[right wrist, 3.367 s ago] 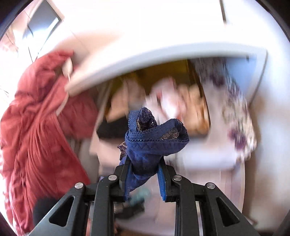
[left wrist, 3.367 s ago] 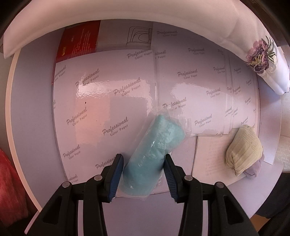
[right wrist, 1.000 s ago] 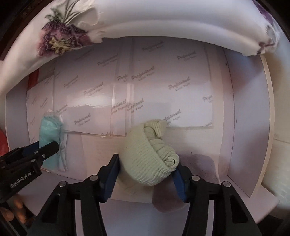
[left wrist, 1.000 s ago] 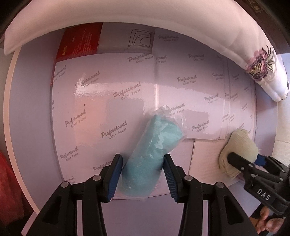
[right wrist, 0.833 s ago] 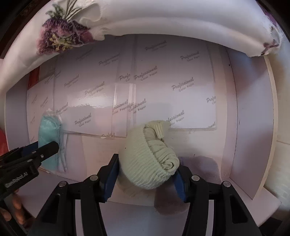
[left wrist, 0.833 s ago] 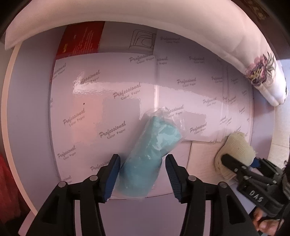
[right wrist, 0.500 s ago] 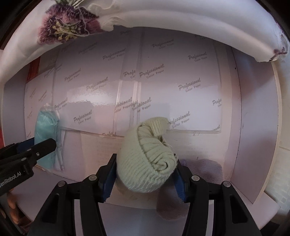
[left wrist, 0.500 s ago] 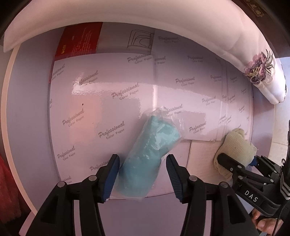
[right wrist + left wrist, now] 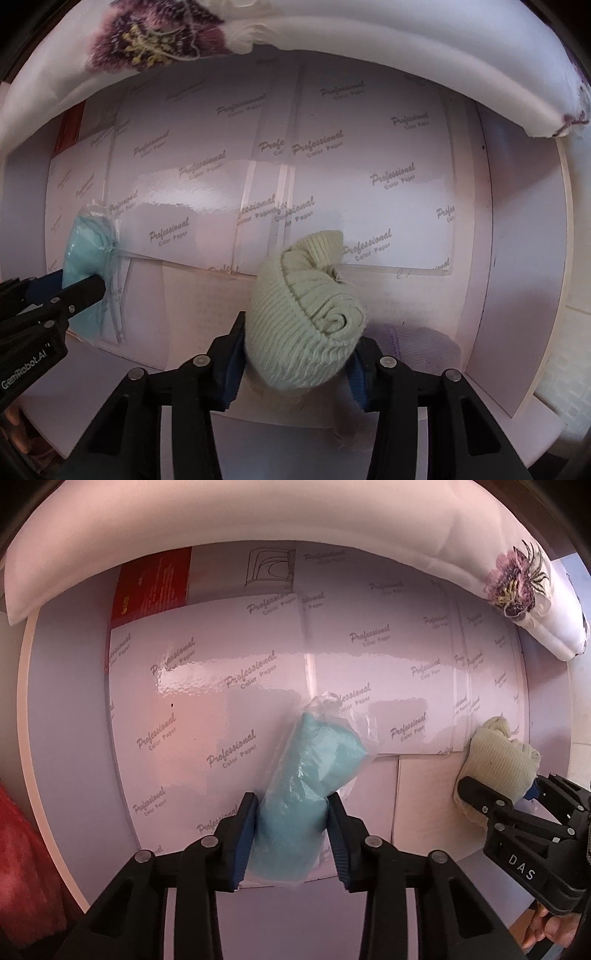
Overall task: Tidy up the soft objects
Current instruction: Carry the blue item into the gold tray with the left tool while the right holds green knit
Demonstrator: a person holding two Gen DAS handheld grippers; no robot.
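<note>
Both grippers point down into a shallow drawer (image 9: 62,709) lined with glossy sheets printed "Professional Color Paper" (image 9: 229,686). The left gripper (image 9: 291,834) straddles a teal cloth roll in a clear plastic bag (image 9: 303,786), which lies on the lining near the drawer's front edge. A moment ago its jaws stood clear of the bag on both sides; now they are closing and the blue pads (image 9: 246,834) press against the bag's sides, so it pinches the roll.

The right gripper (image 9: 295,362) sits further toward the drawer's right wall, around a cream knitted bundle (image 9: 306,314). Its jaws are closing too, and the knit now bulges over the pads where it earlier sat looser between them. A pale lilac cloth (image 9: 424,343) lies just beside the bundle, nearer that wall.

By the look of it, both soft things have just been gripped and neither is lifted yet.

A white quilted cloth with a purple flower (image 9: 517,587) drapes over the drawer's far edge.
</note>
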